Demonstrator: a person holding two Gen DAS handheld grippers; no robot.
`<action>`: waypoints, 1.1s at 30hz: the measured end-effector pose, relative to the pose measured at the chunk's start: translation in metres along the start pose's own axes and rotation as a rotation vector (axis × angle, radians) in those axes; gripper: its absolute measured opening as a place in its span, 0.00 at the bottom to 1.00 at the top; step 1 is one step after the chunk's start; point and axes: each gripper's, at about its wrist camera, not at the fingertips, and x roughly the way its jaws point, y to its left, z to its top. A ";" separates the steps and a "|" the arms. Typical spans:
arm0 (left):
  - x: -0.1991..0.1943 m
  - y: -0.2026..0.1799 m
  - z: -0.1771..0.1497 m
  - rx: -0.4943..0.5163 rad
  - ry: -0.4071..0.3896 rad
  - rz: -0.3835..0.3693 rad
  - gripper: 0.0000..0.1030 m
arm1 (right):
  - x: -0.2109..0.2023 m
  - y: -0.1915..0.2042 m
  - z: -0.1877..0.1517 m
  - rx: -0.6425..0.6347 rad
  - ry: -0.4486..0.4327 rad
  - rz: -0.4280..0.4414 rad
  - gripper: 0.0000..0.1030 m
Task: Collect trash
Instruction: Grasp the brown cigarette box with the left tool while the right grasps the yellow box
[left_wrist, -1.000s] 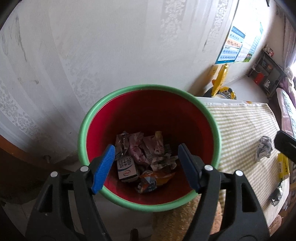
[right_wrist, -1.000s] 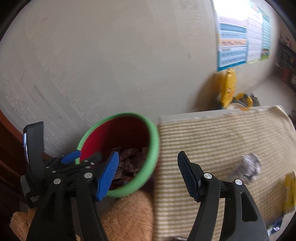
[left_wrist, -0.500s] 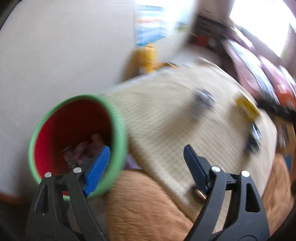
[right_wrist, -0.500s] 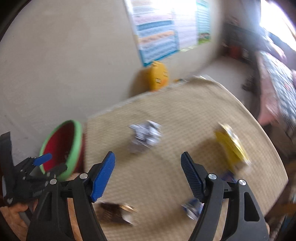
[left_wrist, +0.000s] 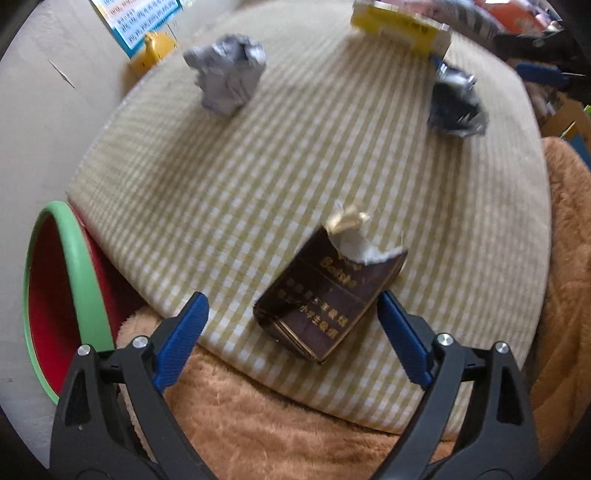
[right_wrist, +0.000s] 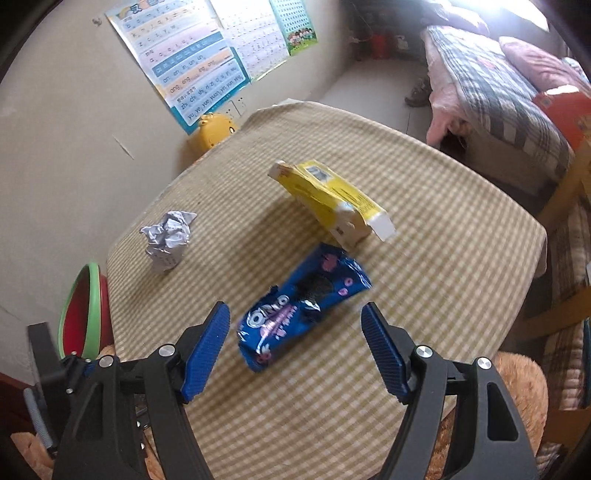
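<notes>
Left to right. The bin, red inside with a green rim, stands at the table's left edge, below the level of the checked cloth; only part of its mouth shows, and its contents are out of sight. The left gripper hangs with jaws spread wide and nothing between them; a dark brown packet with a torn, foil-lined top lies flat on the cloth between the blue pads, close to the right-hand one. The right gripper is likewise fully open and empty, poised over a blue biscuit wrapper that lies aslant between its fingers, touching neither.

Step in hand, as judged: the approach to the next pick, each gripper lined up on one piece of trash. The next move calls for lowering until the pads straddle packet or wrapper, closing across the narrow dimension, then carrying the piece left to the bin.

Still on the cloth: a crumpled paper ball towards the wall and a yellow carton just behind the wrapper. A plush orange throw edges the near side. Nothing blocks either approach; the flat packet may be hard to lift off the soft cloth, and the carton stands near the wrapper's far end.
</notes>
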 end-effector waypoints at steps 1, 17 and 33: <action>0.002 0.001 0.001 -0.003 0.007 -0.003 0.86 | 0.000 -0.001 -0.001 0.002 0.002 0.006 0.69; -0.015 0.029 0.010 -0.257 -0.074 -0.038 0.50 | 0.028 -0.019 -0.001 0.049 0.042 0.020 0.69; -0.012 0.052 0.011 -0.491 -0.078 -0.072 0.51 | 0.110 -0.028 0.097 -0.122 0.169 -0.086 0.42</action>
